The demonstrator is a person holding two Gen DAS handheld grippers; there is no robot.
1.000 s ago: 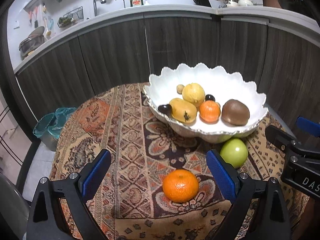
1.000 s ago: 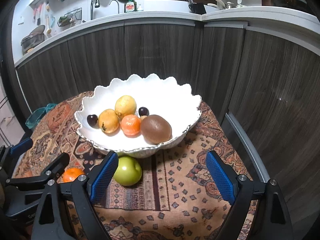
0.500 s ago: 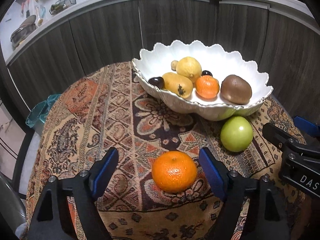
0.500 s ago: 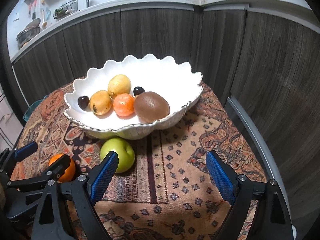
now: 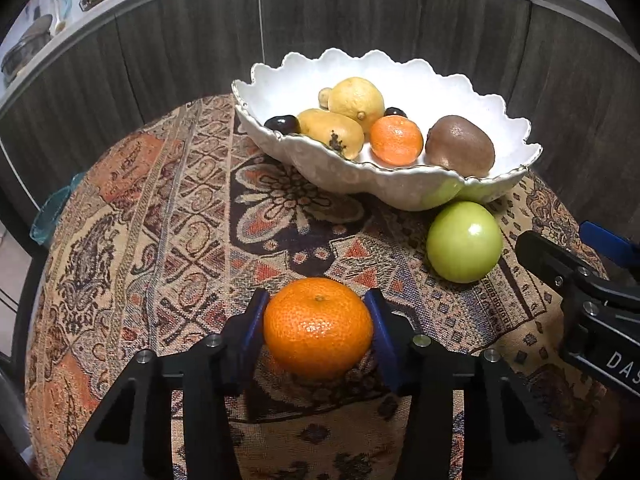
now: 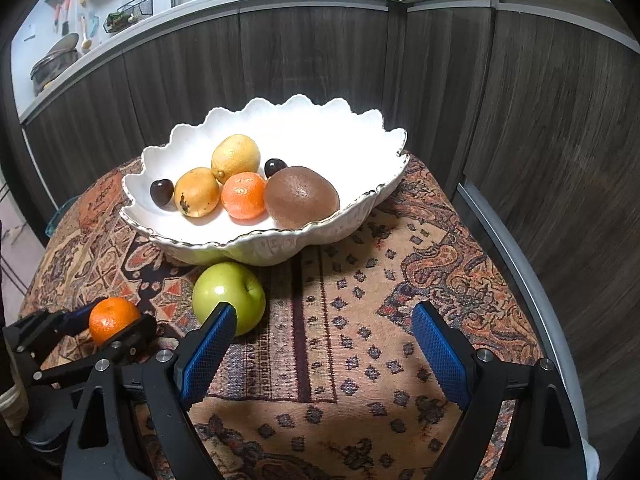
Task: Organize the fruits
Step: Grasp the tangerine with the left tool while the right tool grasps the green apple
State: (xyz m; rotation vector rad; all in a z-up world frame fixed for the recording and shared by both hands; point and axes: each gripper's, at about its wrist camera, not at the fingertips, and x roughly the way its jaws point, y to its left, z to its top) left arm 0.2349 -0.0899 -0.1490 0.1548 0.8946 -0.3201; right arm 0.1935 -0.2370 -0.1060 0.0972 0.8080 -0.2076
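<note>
Mandarin sits between the closing left gripper's pads, seemingly touching, for bowl transfer at one o'clock; right gripper gapes empty.

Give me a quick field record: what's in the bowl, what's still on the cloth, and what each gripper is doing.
bowl: white scalloped bowl on the patterned cloth
in bowl: lemon, yellow fruit, small orange, kiwi, two dark cherries
on cloth: mandarin, green apple beside the bowl
left gripper: jaws closing, blue fingers at both sides of the mandarin
right gripper: wide open, nothing between the fingers, apple just past its left finger
not yet done: mandarin and apple still outside the bowl
</note>
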